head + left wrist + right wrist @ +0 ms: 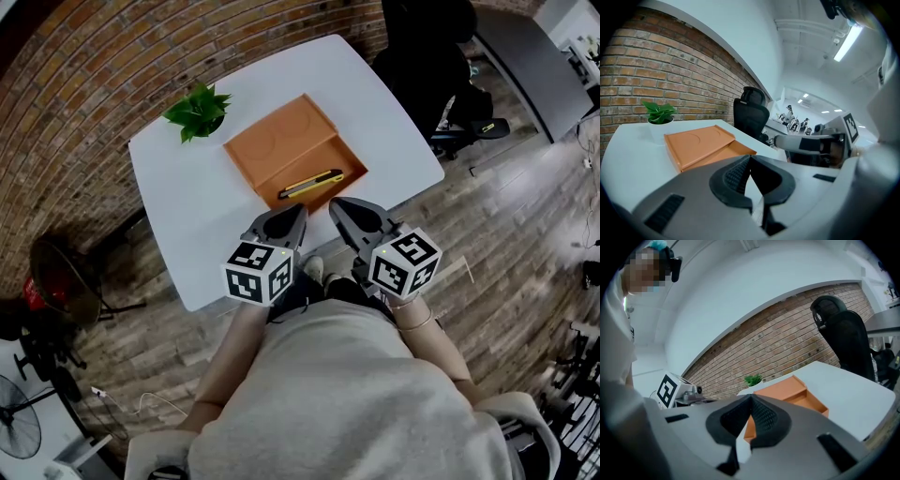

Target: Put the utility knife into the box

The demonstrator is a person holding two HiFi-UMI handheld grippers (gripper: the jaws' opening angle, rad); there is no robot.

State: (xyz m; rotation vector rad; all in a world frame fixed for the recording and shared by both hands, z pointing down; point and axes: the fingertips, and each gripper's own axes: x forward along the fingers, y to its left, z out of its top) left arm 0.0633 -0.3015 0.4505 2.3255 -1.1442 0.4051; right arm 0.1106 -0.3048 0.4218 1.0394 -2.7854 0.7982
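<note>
Since the yellow utility knife [310, 184] lies inside the open orange box [281, 136], I judge the job done; my left tool [300, 210] and right tool [335, 203] are shut, empty.

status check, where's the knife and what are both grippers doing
Left gripper shut, empty; right gripper shut, empty. Utility knife lying inside the open orange box. Nothing between grippers and box.

potted plant [198, 111], white table [178, 220], black chair [751, 117]
</note>
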